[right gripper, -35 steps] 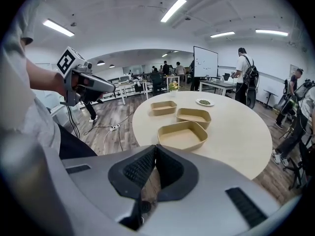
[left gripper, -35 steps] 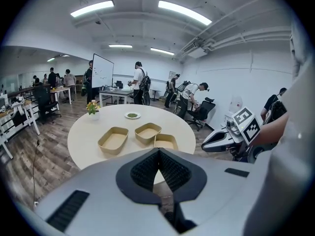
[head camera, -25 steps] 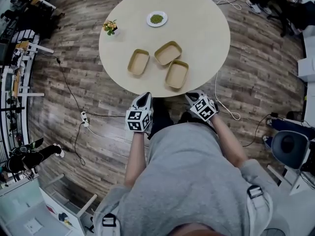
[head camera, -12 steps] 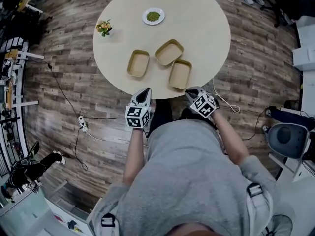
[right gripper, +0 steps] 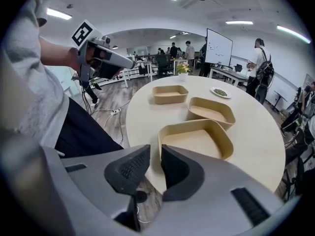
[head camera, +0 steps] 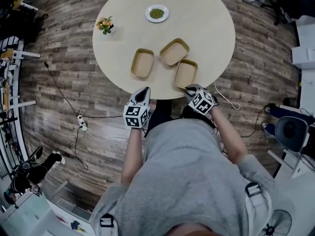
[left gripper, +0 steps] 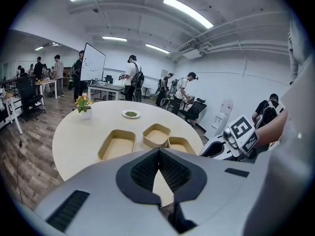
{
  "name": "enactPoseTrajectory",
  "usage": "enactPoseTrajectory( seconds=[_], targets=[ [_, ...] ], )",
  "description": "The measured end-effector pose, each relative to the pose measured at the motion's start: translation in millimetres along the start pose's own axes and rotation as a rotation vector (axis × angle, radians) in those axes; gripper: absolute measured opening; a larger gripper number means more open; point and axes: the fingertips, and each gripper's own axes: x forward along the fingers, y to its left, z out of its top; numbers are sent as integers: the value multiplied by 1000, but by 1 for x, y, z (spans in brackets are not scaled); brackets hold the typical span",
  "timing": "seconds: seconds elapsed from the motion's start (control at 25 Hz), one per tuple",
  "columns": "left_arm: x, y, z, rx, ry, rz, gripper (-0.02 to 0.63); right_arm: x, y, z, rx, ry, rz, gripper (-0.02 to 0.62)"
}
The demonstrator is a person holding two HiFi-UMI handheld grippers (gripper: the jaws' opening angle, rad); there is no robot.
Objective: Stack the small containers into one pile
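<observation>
- On the round table (head camera: 211, 28), in the head view, three tan containers sit empty and unstacked, near the edge closest to the person. The left container (head camera: 142, 63) stands by itself. The middle container (head camera: 174, 51) lies further in, and the right container (head camera: 186, 73) sits just beside it, their corners close or touching.
- Farther across the table are a small white plate (head camera: 157, 14) of green bits and a little potted plant (head camera: 105, 25) near the rim.
- In the same view the left gripper (head camera: 144, 92) hangs just off the table's near edge, over the wood floor (head camera: 59, 82). The right gripper (head camera: 188, 88) points at the table's rim, right by the near end of the right container.
- In the left gripper view, the jaws are pressed together at their tips with nothing between them. Past them the three containers lie side by side on the table, and the right gripper shows off to the right at the table's edge. People stand near a whiteboard (left gripper: 91, 63) in the room behind.
- In the right gripper view, the jaws stand a narrow slit apart with nothing in the slit. The right container's near corner lies just past the tips; whether it touches them cannot be told. The middle container and then the left container lie beyond, and the left gripper is held in the air at the upper left.
</observation>
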Motion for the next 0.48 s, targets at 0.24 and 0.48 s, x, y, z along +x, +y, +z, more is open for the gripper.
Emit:
enactPoseTrajectory(
  seconds=[0.24, 0.48],
  targets=[
    [-1, 16, 0, 5, 10, -6, 17, 19, -2, 1, -7, 34, -11, 80],
    [-5, 36, -4, 0, 40, -11, 17, 41, -7, 1, -18, 91, -32, 75]
  ],
)
